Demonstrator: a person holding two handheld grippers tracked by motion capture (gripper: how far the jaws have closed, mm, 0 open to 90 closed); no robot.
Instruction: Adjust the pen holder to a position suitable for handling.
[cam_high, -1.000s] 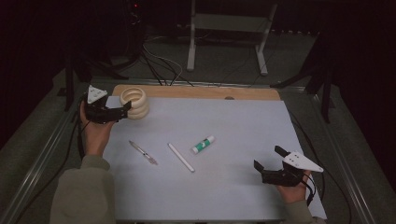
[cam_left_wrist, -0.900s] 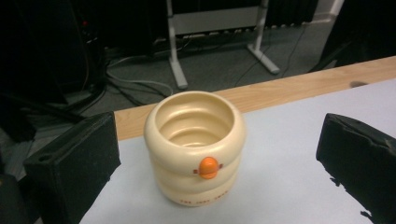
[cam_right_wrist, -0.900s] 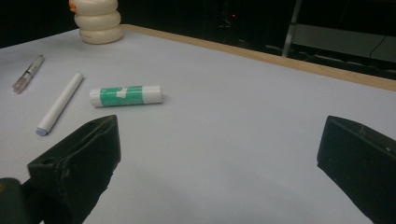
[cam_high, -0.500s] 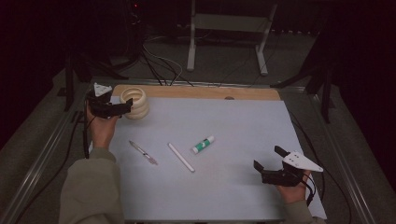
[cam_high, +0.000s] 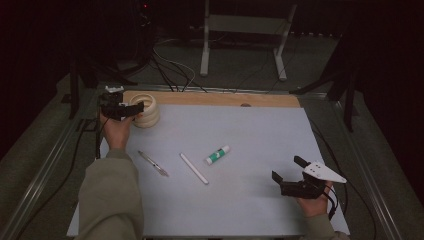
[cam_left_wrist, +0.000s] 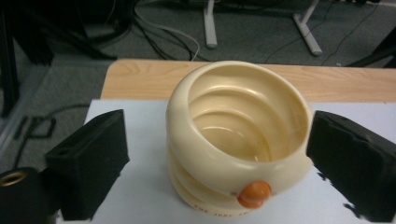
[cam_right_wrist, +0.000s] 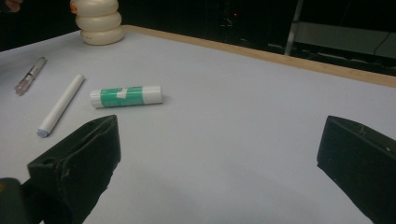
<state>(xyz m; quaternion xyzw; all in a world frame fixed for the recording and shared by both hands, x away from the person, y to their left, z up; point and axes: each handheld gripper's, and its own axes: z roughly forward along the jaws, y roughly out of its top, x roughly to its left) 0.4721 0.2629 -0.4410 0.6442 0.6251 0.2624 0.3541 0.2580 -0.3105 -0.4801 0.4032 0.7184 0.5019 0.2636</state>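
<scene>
A cream ribbed cup (cam_high: 147, 111) with an orange knob stands at the table's far left corner. My left gripper (cam_high: 131, 107) reaches it from the left, and the cup (cam_left_wrist: 205, 177) sits between its jaws. The jaws have just been closing a little. The right pad is at the cup's side and a gap remains on the left, so the left gripper (cam_left_wrist: 217, 135) is open. My right gripper (cam_high: 286, 168) rests open at the near right over bare sheet, and nothing lies within the right gripper (cam_right_wrist: 219, 144).
A pen (cam_high: 154, 163), a white stick (cam_high: 194, 168) and a green-and-white glue stick (cam_high: 218, 155) lie mid-table on the white sheet (cam_high: 260, 130). A wooden strip (cam_high: 225, 99) runs along the far edge. Beyond it are stand legs and cables on the floor.
My left hand moved away from me and slightly right, bringing its jaws around the cup. The right hand stayed still.
</scene>
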